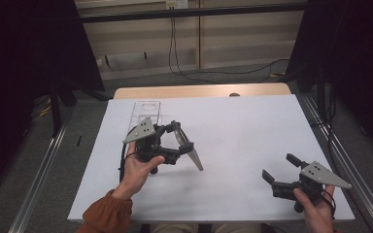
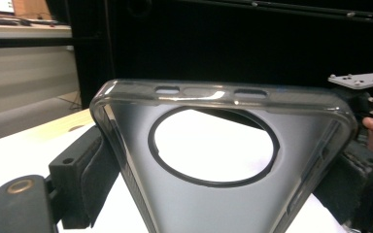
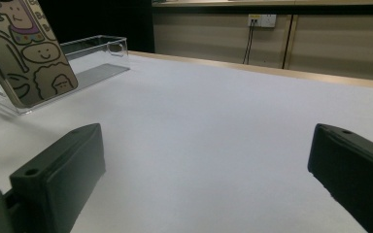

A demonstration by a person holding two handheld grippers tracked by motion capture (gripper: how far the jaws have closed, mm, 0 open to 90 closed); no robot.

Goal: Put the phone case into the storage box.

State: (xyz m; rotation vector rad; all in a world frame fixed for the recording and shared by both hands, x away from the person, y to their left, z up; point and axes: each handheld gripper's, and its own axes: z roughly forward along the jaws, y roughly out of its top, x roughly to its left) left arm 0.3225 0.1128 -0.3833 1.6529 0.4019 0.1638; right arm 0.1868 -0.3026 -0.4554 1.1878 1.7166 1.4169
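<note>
L tongs (image 1: 177, 145) pinching phone case (image 1: 187, 145), lifted off worktop (image 1: 243, 126). R tongs (image 1: 278, 170) spread, idle. Next prob: carry case to clear tray (image 1: 145, 109).

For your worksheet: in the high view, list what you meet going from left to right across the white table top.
Left gripper holding a phone case → bare white table → right gripper, jaws apart.
</note>
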